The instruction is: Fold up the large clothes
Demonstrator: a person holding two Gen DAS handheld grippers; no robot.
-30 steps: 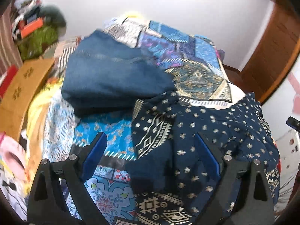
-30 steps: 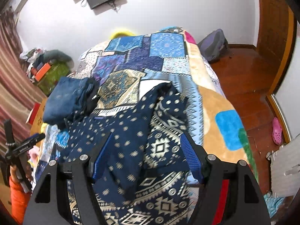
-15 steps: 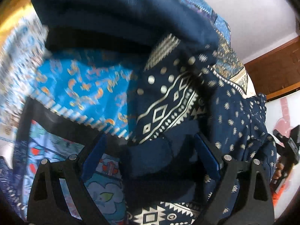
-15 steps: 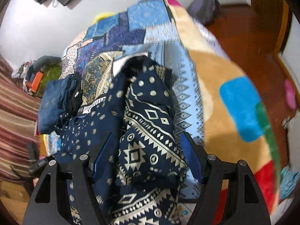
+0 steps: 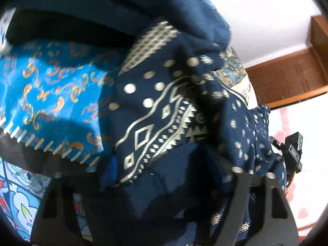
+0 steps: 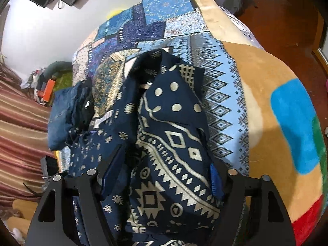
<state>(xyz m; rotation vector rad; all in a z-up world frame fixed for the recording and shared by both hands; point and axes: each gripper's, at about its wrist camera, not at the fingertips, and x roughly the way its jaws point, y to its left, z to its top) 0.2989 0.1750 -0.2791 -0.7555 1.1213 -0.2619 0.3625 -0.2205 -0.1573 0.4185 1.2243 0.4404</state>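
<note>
A navy patterned garment [image 6: 164,143] lies crumpled on the bed [image 6: 256,102], not yet folded, beside folded jeans [image 6: 61,112]. The left claw [image 5: 162,176] is closing, cloth bunched between its jaws. The right claw [image 6: 160,176] straddles another bunch, but I cannot tell whether it grips. All the folding remains.

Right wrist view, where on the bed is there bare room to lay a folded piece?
Free: the tan blanket with its blue patch, right of the navy patterned garment, and the patchwork quilt beyond it. Crowded: the left side, where folded jeans lie against the garment.
</note>
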